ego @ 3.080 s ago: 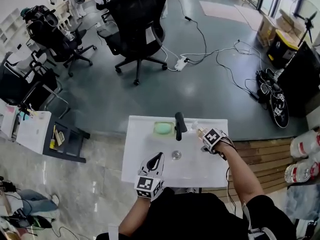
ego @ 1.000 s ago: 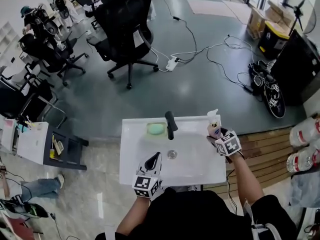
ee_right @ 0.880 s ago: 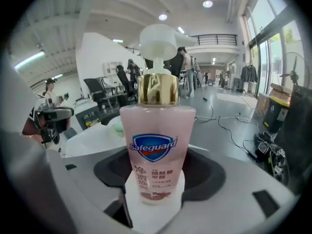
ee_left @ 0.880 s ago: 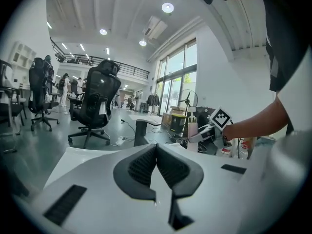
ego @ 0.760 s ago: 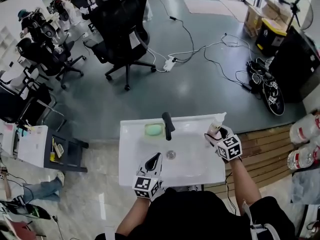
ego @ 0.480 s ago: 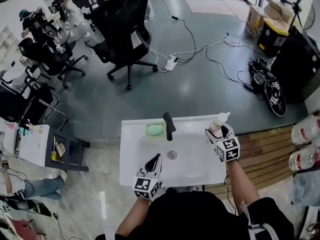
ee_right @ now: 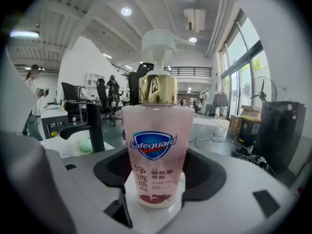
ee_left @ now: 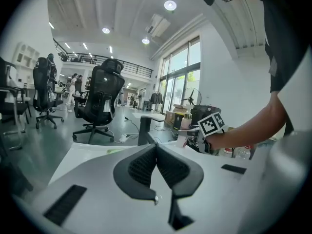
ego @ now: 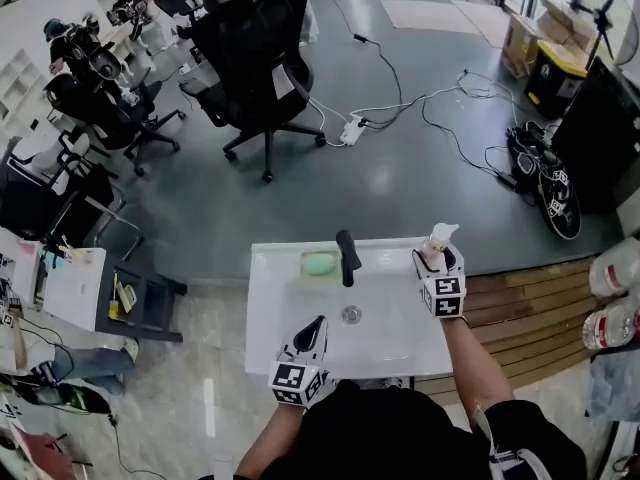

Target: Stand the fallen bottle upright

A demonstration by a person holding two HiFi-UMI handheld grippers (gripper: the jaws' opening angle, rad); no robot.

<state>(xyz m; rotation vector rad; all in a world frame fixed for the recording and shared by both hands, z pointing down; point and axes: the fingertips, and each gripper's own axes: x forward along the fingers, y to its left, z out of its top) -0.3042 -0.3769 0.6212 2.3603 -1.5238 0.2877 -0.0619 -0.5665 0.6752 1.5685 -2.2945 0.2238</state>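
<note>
A pink pump bottle (ego: 437, 246) with a white pump head and gold collar stands upright at the back right corner of the white sink (ego: 270, 308). My right gripper (ego: 437, 260) is shut on its lower body. In the right gripper view the bottle (ee_right: 157, 150) fills the middle between the black pads (ee_right: 113, 172), base on the white rim. My left gripper (ego: 318, 325) hovers over the sink's front edge, shut and empty; in the left gripper view its jaws (ee_left: 157, 147) meet. From there the bottle (ee_left: 182, 136) shows far right beside the right gripper's marker cube (ee_left: 210, 125).
A black faucet (ego: 346, 256) rises at the sink's back middle, with green soap (ego: 319, 263) to its left and the drain (ego: 351, 314) in front. Office chairs (ego: 262, 53), floor cables (ego: 440, 98), a wooden deck (ego: 530, 293) and water jugs (ego: 618, 268) surround the sink.
My right gripper has turned the bottle from leaning to upright and shifted it a little along the sink's right back corner. The left gripper has stayed where it was.
</note>
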